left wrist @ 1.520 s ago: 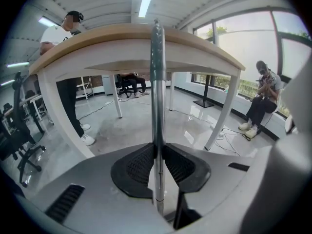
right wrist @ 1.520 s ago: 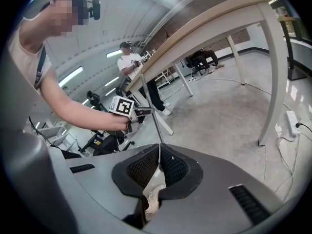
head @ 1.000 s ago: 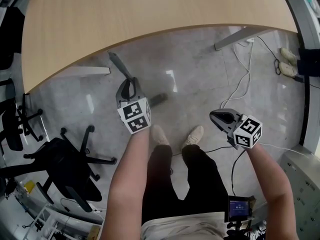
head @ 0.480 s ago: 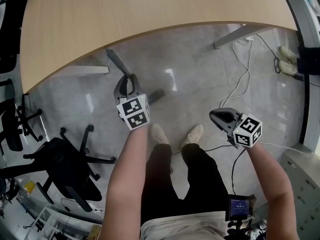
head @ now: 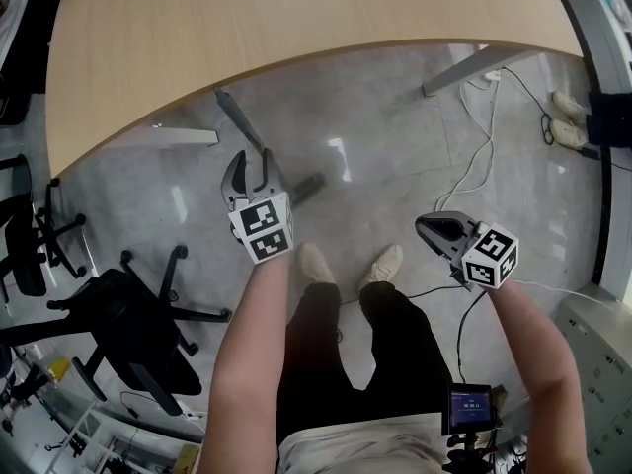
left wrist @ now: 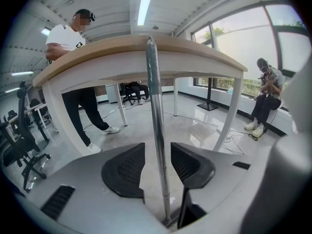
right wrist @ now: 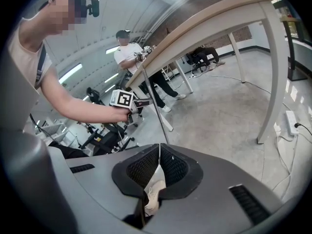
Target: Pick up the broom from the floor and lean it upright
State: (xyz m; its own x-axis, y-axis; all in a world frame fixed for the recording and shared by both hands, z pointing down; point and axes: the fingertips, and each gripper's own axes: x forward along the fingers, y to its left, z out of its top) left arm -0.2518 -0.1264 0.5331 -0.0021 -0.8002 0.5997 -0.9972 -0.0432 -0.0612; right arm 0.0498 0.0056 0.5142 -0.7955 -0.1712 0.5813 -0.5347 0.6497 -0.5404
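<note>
Tongs (left wrist: 157, 152) on the left have just opened around the broom handle (left wrist: 152, 96).

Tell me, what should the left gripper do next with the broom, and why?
Probably pull the left gripper straight back off the broom handle. Its jaws have just been opening, the handle stands between them untouched on both sides, and its top rests against the table edge, so it looks able to stand alone.
</note>
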